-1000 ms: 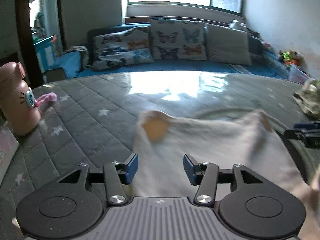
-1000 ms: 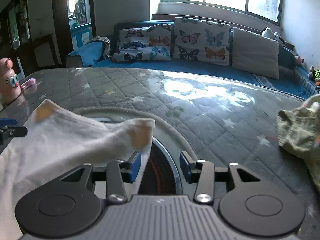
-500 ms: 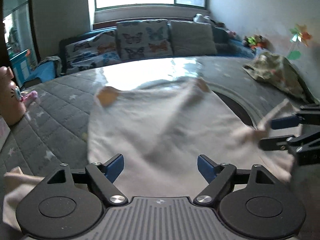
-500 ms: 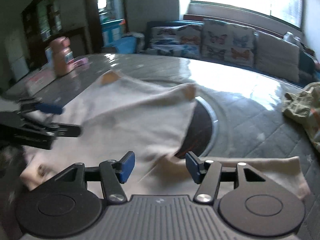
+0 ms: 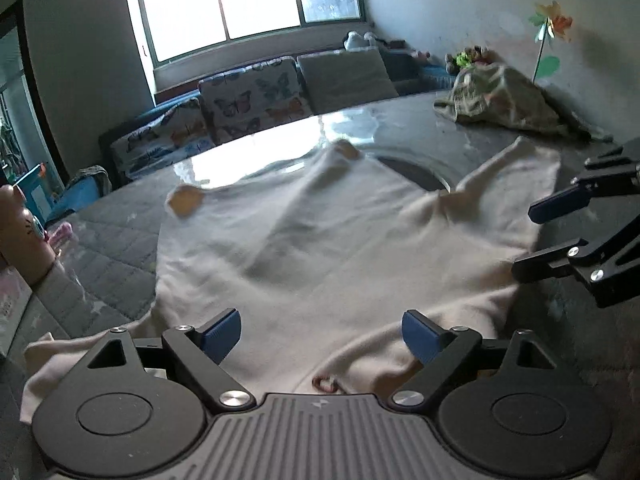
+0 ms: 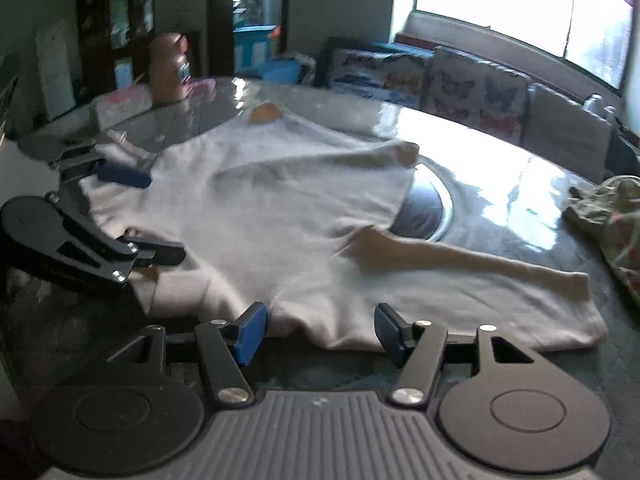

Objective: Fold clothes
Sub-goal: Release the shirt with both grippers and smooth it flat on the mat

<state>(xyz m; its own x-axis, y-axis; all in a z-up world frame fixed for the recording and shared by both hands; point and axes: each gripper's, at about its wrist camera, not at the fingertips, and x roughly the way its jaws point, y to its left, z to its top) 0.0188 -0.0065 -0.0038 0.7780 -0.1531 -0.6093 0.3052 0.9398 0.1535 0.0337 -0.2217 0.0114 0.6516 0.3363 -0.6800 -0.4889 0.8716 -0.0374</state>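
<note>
White shirt lies flat just ahead of your left gripper and right gripper, jaws just opened and empty, sleeve trailing right.

white garment is motion-blurred; its near edge hidden by gripper.

A bright window at twelve o'clock throws glare across the grey quilted table top. Below the window runs a blue sofa lined with butterfly cushions and one plain grey cushion. At two o'clock a pale wall carries a flower decoration. At nine o'clock stands a dark doorway.
</note>
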